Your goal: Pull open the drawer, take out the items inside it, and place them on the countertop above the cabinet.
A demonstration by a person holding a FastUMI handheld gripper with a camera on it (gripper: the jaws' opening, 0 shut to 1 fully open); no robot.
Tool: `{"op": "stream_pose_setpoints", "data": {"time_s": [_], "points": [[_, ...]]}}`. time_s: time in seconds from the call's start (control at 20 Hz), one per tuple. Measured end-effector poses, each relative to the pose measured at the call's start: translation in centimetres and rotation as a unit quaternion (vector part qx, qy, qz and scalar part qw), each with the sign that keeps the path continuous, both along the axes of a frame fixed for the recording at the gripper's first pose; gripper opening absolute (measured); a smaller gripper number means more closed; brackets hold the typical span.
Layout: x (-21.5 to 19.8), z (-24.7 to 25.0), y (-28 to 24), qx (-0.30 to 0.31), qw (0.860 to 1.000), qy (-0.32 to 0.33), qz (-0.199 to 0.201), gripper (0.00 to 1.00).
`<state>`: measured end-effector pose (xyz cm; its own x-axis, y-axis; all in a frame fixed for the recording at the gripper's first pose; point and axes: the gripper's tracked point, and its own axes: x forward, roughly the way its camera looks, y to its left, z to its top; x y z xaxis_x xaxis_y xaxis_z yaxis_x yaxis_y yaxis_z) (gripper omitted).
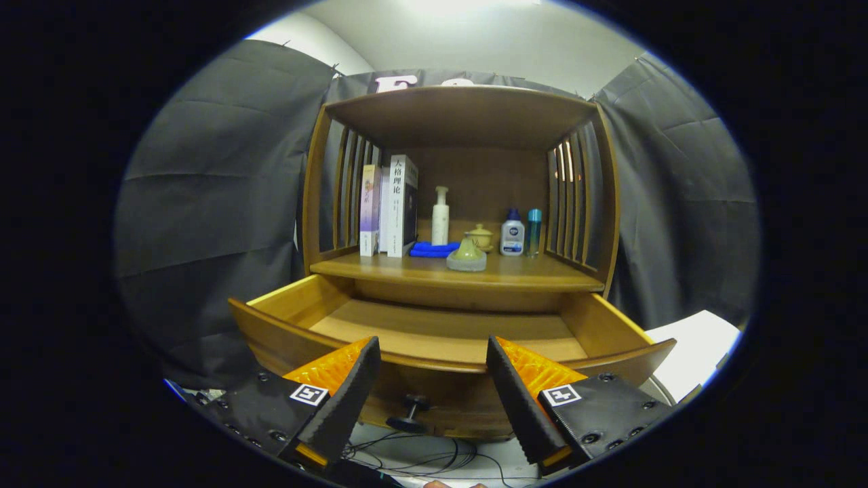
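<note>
The wooden drawer is pulled open and looks empty; the gripper, fingers apart and holding nothing, is held before its front, so withdrawal seems due.

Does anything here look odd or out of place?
Nothing is spilled or broken. The wooden drawer is pulled open and looks empty, while the olive-green domed lid sits apart from the small yellow pot. The orange-and-black gripper is open.

Count on the cabinet worktop: three upright books, one white pump bottle, one folded blue cloth, two small lidded pots, one white squat bottle, one slim blue bottle. One drawer, pulled open. One drawer knob.
</note>
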<state>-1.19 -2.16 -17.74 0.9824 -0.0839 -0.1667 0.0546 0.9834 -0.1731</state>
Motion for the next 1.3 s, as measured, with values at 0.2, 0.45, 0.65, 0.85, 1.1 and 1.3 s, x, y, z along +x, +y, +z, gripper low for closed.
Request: {"op": "stream_pose_setpoints", "data": {"time_s": [0.2,0.45,0.65,0.85,1.1,1.3], "points": [[-0.8,0.0,0.8,-0.007,1.000,-0.013,-0.002,0.98],[-1.8,-1.1,0.8,-0.036,0.999,-0.009,-0.003,0.98],[-1.9,-2.4,-0.2,-0.043,0.999,0.009,-0.024,0.98],[-1.3,-3.6,-0.7,-0.030,0.999,0.024,-0.035,0.98],[-0.9,-4.5,-1.3,-0.030,0.998,0.037,-0.050,0.97],[-0.6,-4.7,-1.3,-0.017,0.997,0.039,-0.063,0.97]]}}
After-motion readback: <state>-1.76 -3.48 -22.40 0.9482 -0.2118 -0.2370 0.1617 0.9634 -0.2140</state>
